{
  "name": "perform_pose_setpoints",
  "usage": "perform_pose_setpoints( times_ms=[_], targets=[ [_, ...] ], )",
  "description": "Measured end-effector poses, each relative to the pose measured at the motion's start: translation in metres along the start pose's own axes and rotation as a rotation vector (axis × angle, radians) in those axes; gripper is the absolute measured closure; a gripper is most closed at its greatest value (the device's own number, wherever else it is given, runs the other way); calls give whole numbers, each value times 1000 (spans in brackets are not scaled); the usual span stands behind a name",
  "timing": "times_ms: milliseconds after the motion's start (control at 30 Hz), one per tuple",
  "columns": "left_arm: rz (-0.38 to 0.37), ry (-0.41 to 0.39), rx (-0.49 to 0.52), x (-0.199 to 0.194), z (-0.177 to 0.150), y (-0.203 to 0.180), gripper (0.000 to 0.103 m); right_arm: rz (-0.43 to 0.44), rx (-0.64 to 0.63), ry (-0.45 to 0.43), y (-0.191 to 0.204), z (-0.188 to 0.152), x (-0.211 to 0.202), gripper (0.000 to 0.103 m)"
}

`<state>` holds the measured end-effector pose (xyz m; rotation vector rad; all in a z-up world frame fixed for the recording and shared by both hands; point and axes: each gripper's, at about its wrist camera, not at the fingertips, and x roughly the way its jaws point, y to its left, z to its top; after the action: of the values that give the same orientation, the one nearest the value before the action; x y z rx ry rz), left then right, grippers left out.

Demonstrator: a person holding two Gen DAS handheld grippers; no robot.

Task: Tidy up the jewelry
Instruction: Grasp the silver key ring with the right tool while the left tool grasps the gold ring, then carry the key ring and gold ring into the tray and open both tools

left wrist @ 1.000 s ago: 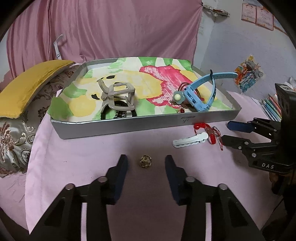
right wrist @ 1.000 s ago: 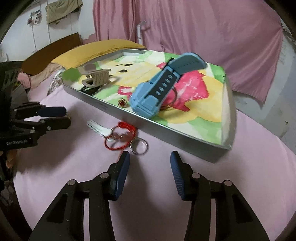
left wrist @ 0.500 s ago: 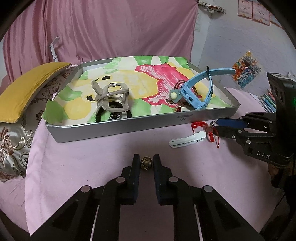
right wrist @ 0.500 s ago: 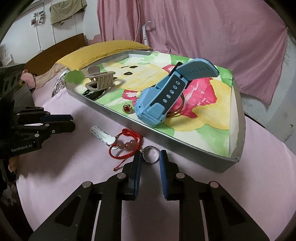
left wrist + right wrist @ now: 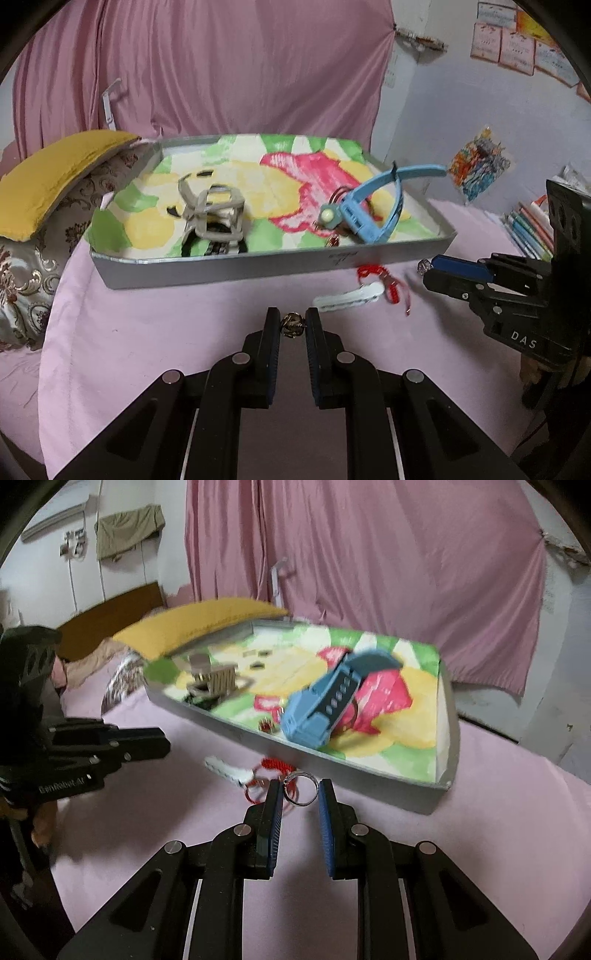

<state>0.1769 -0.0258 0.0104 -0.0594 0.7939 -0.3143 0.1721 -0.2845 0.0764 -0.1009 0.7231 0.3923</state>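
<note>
My left gripper (image 5: 291, 325) is shut on a small gold bead ring (image 5: 291, 324) and holds it above the pink cloth, in front of the grey tray (image 5: 236, 271). My right gripper (image 5: 300, 794) is shut on a silver ring (image 5: 301, 794) and holds it lifted near the tray's front wall (image 5: 332, 766). A white hair clip (image 5: 347, 297) and a red cord bracelet (image 5: 384, 280) lie on the cloth between the grippers. In the tray lie a blue watch (image 5: 373, 206), a grey claw clip (image 5: 212, 210) and a small red stud (image 5: 266, 724).
A yellow cushion (image 5: 55, 177) and patterned fabric lie left of the tray. Pink curtains hang behind. Coloured pens and books (image 5: 528, 229) lie at the far right. The right gripper's body (image 5: 517, 295) shows in the left wrist view.
Both grippers closed from open onto their rings, then lifted them off the cloth and moved toward the tray.
</note>
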Motion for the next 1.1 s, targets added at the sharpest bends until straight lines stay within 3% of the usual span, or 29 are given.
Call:
perform_pose_setpoints(
  times_ms=[200, 400, 667, 933, 1100],
  targets=[
    [-8, -127, -4, -16, 9, -7, 90, -48, 22, -148, 3, 11, -21, 86],
    [-10, -309, -11, -32, 23, -16, 90, -111, 41, -295, 2, 24, -32, 86],
    [5, -454, -8, -26, 50, -26, 90, -166, 17, -361, -6, 41, -29, 86],
    [15, -405, -30, 9, 72, -20, 90, -206, 33, -351, -20, 60, -12, 86],
    [25, -326, -56, 28, 79, -16, 90, -228, 99, -264, -41, 64, 8, 86]
  ],
)
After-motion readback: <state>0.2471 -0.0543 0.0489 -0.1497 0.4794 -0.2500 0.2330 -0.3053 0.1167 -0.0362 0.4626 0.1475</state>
